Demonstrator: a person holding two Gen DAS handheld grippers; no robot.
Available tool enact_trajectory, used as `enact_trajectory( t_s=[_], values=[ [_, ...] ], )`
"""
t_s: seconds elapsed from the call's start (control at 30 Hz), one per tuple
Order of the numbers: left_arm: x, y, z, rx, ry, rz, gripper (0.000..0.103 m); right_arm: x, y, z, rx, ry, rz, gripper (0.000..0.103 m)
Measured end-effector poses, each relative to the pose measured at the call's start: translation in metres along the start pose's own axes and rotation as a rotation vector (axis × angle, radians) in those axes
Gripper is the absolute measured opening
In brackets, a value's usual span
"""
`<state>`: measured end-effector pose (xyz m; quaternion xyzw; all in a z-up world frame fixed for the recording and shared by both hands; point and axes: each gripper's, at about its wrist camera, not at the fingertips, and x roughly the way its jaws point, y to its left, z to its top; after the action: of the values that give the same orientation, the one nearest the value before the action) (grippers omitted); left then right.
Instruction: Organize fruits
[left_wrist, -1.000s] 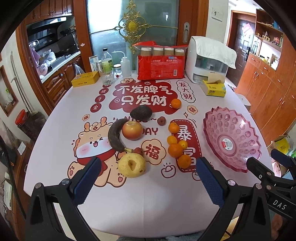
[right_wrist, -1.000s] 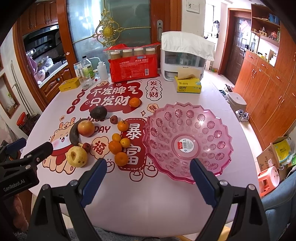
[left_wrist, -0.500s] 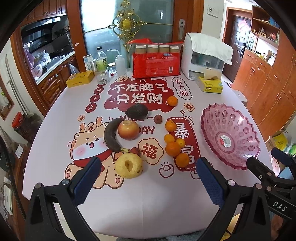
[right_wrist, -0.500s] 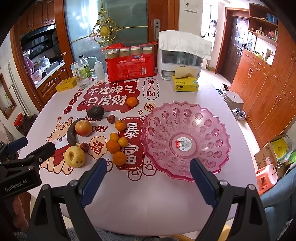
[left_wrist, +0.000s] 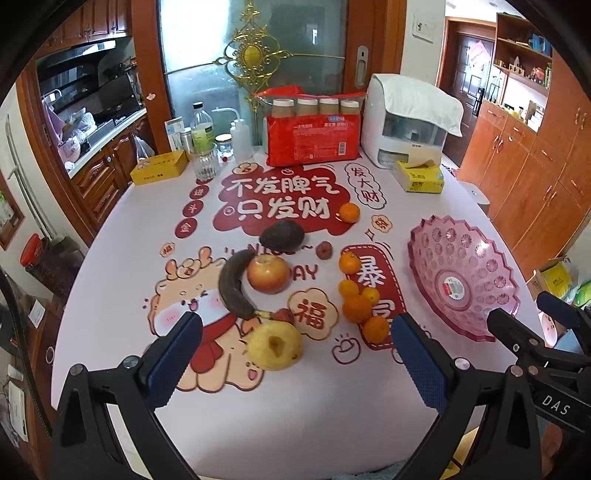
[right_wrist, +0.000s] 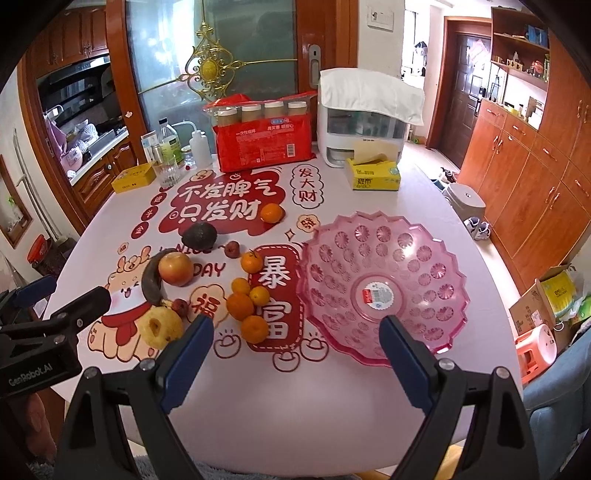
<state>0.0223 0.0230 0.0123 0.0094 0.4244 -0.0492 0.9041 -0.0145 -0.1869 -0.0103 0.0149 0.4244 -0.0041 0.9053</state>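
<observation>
Fruit lies on the printed tablecloth: a yellow pear (left_wrist: 274, 345), a dark banana (left_wrist: 233, 285), a red apple (left_wrist: 268, 274), an avocado (left_wrist: 282, 235), several small oranges (left_wrist: 356, 307) and one orange apart (left_wrist: 349, 212). A pink plastic bowl (left_wrist: 463, 280) stands empty at the right. My left gripper (left_wrist: 295, 354) is open and empty, above the near table edge in front of the pear. My right gripper (right_wrist: 295, 350) is open and empty, between the oranges (right_wrist: 242, 304) and the bowl (right_wrist: 384, 284), short of both.
At the table's back stand a red pack of bottles (left_wrist: 312, 129), a white appliance with a cloth (left_wrist: 408, 122), a yellow tissue box (left_wrist: 419, 177), a yellow tin (left_wrist: 159, 168) and bottles with a glass (left_wrist: 203, 147). Wooden cabinets line the right side.
Both grippers have risen and drawn back slightly, so the table sits a little lower in both views. Their jaws stay open. No fruit has moved.
</observation>
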Motion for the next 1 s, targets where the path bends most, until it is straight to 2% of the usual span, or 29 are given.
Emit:
enact_trajectory(
  t_s=[0.13, 0.33, 0.57, 0.8, 0.93, 1.0],
  values=[
    [-0.004, 0.019, 0.008, 0.008, -0.020, -0.007, 0.101, 0.002, 0.015, 0.007, 0.007, -0.005, 0.008, 0.092],
    [-0.003, 0.046, 0.017, 0.040, -0.009, -0.012, 0.101, 0.010, 0.046, 0.015, 0.001, 0.005, 0.027, 0.092],
    [0.010, 0.089, 0.029, 0.072, 0.021, 0.028, 0.101, 0.029, 0.087, 0.022, -0.013, 0.035, 0.045, 0.092],
    [0.065, 0.139, 0.050, 0.084, 0.093, 0.008, 0.101, 0.072, 0.126, 0.035, -0.031, 0.066, 0.062, 0.092],
    [0.110, 0.149, 0.057, 0.117, 0.134, -0.007, 0.101, 0.109, 0.141, 0.037, -0.045, 0.088, 0.038, 0.092],
    [0.138, 0.150, 0.060, 0.133, 0.166, -0.029, 0.101, 0.133, 0.146, 0.038, -0.037, 0.122, 0.064, 0.092]
  ],
)
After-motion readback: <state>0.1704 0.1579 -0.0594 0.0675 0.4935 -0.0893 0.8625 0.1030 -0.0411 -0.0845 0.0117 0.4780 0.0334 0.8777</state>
